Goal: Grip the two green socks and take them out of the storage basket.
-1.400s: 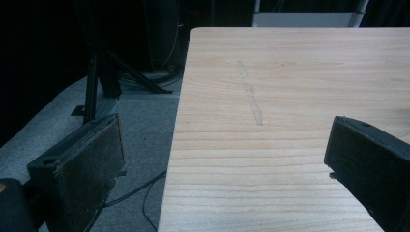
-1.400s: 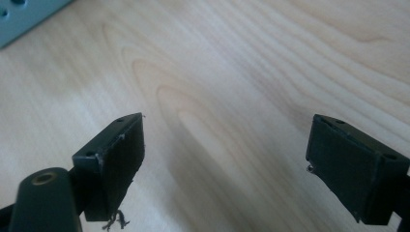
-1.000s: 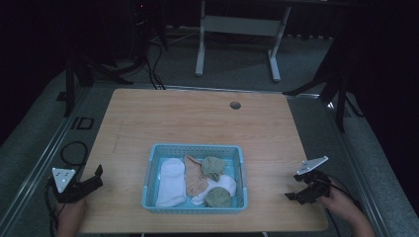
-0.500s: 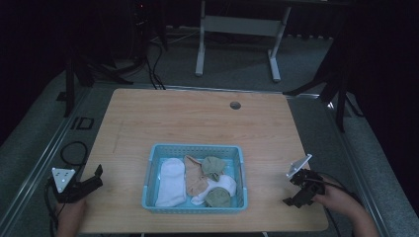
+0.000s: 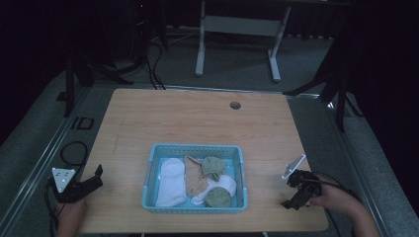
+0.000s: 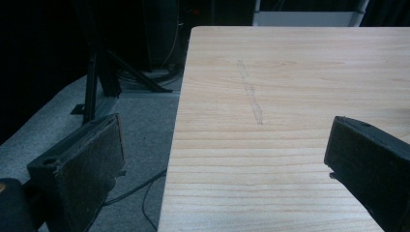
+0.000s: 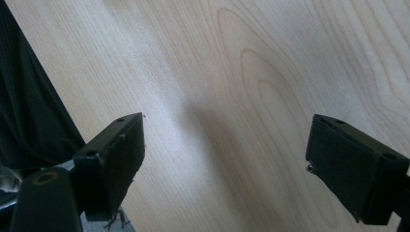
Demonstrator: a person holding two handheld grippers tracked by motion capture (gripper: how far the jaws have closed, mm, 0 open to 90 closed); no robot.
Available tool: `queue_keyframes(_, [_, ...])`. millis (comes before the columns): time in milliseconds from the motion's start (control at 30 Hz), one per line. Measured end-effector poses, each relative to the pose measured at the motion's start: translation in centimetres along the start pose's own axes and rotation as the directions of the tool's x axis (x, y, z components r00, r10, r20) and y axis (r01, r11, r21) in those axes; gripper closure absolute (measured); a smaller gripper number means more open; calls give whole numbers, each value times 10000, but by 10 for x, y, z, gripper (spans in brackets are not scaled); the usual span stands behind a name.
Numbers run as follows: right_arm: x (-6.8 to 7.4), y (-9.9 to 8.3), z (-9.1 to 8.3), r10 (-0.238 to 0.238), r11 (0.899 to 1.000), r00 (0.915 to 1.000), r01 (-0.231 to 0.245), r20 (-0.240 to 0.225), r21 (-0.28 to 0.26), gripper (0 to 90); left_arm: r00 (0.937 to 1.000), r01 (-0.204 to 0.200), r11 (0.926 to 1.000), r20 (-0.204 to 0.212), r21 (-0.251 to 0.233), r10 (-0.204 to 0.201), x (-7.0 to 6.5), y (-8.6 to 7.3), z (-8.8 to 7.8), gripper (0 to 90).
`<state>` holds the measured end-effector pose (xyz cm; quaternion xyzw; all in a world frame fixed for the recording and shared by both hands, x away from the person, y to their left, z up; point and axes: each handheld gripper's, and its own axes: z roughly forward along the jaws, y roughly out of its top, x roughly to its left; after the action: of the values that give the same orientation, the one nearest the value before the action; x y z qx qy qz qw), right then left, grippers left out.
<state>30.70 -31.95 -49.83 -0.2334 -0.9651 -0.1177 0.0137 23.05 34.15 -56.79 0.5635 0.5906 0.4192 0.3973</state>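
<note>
Blue basket (image 5: 148,183) sits near the front middle of the tabletop (image 5: 197,123), holding a white sock (image 5: 170,181), a tan sock (image 5: 193,175) and green socks (image 5: 213,167). Left hand-held gripper (image 5: 96,177) at the tabletop's front left edge, jaws wide apart, nothing between. Right hand-held gripper (image 5: 291,195) low over the front right corner, tilted down, jaws apart, bare wood below. Both well apart from the basket

Dark lab, wooden table (image 5: 197,123), metal stands (image 5: 237,24), floor cables (image 5: 155,64)
</note>
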Motion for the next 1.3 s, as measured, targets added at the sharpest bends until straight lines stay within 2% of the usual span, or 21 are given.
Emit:
queue_keyframes(67, [0, 1, 0, 93, 9998, 9999, -93, -47, 152, 136, 10000, -1, 10000, -2, -13, 1, 0, 0, 0, 3])
queue_keyframes(233, [0, 4, 0, -116, 9996, 9999, 118, -82, 239, 136, 10000, -18, 10000, -5, -7, 18, 0, 0, 0, 3])
queue_keyframes(300, [2, 6, -2, -258, 9996, 9997, 257, 51, 133, 137, 10000, -26, 10000, 1, -2, 26, 0, 0, 0, 3])
queue_keyframes(433, [5, 14, -7, -423, 9991, 9991, 423, -19, 11, 137, 10000, -64, 10000, -8, 12, 64, -1, 0, 0, 3])
queue_keyframes(633, [7, 25, -17, -359, 9992, 9993, 358, -96, -173, 137, 10000, -63, 10000, 1, 11, 63, -1, 0, 0, 3])
queue_keyframes(767, [8, 30, -22, -520, 9984, 9986, 519, -32, -201, 138, 10000, -72, 10000, -14, 17, 72, -1, 0, 0, 3])
queue_keyframes(900, [15, 41, -30, -1094, 9937, 9939, 1096, 118, -234, 166, 10000, -64, 10000, -15, 9, 64, -1, 0, 0, 3])
queue_keyframes(1033, [20, 50, -35, -1374, 9899, 9905, 1374, 33, -342, 170, 10000, -78, 10000, -15, 17, 78, -1, 0, 0, 3])
queue_keyframes(1200, [22, 58, -38, -1454, 9888, 9894, 1454, 51, -348, 170, 10000, -85, 10000, -14, 16, 85, -1, 0, 0, 3])
queue_keyframes(1300, [28, 71, -46, -1775, 9829, 9841, 1778, 108, -478, 186, 9999, -119, 9999, -6, 39, 119, -1, 0, 0, 3])
